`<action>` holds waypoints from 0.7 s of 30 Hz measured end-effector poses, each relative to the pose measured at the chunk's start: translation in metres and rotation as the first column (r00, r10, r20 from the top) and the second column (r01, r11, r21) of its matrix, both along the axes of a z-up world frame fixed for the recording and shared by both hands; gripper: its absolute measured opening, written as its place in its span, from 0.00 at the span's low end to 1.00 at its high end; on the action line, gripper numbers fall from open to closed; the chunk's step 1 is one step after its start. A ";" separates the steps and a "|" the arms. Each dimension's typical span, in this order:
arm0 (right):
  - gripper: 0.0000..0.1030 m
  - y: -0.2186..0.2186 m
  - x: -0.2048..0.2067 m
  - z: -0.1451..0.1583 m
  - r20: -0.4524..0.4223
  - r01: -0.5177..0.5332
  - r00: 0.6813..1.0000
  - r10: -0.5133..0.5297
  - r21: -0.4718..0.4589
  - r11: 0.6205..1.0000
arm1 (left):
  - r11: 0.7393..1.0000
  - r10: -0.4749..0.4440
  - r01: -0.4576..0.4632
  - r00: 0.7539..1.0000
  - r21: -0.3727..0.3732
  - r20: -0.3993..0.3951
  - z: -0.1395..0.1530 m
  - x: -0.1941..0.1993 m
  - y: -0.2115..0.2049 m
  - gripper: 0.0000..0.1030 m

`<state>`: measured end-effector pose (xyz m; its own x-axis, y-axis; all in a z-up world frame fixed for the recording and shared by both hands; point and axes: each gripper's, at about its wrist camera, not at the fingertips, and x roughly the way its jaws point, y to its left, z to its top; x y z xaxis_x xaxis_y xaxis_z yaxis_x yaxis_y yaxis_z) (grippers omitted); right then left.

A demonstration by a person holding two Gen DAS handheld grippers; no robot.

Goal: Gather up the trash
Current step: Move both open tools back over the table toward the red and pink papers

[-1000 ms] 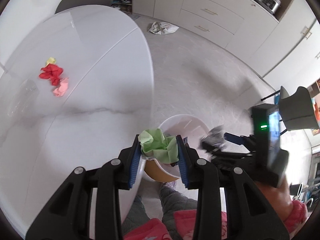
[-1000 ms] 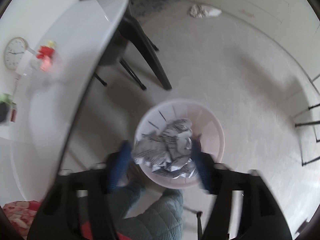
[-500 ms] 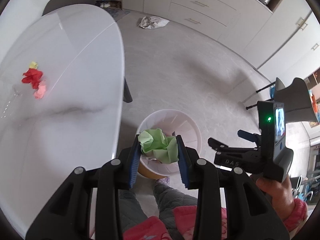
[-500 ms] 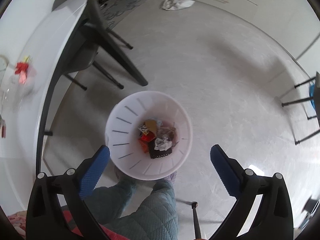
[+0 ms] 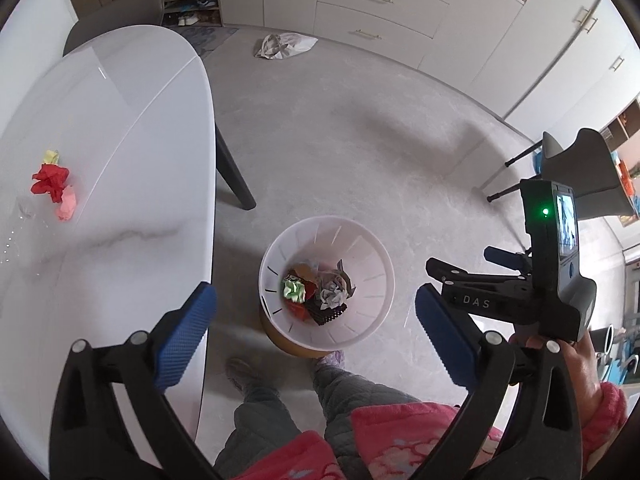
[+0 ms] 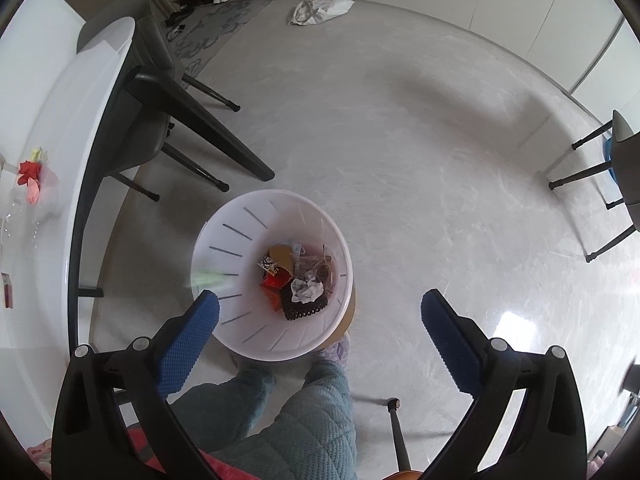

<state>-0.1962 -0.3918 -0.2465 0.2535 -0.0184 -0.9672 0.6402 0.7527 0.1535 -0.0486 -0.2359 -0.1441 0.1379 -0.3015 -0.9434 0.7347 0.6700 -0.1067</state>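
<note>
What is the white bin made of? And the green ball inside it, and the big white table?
The white bin looks like thin matte plastic: smooth moulded walls with cut slits. The green ball seems to be crumpled paper or tissue, judging by its sharp creases. The table looks like polished marble or a marble-look top, glossy with grey veins; which one cannot be told.

I saw a dark chair [image 6: 160, 92] tucked under the surface [image 5: 132, 184] and cabinets [image 5: 384, 4] along the far wall.

Black gripper [image 5: 316, 332] frames with silver screws and blue textured pads [image 5: 186, 334] are seen; a red patterned sleeve [image 5: 604, 412] and grey quilted trousers [image 6: 316, 420] are worn.
</note>
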 end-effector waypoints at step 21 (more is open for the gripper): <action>0.97 0.033 0.039 0.017 0.026 -0.080 0.996 0.080 -0.009 0.997 | 0.991 0.131 -0.131 0.991 -0.019 0.014 0.007 0.028 0.042 0.92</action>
<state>-0.1576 -0.3588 -0.2298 0.2797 -0.0051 -0.9601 0.5736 0.8028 0.1628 -0.0207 -0.1941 -0.1367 0.1921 -0.2971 -0.9353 0.6424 0.7586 -0.1090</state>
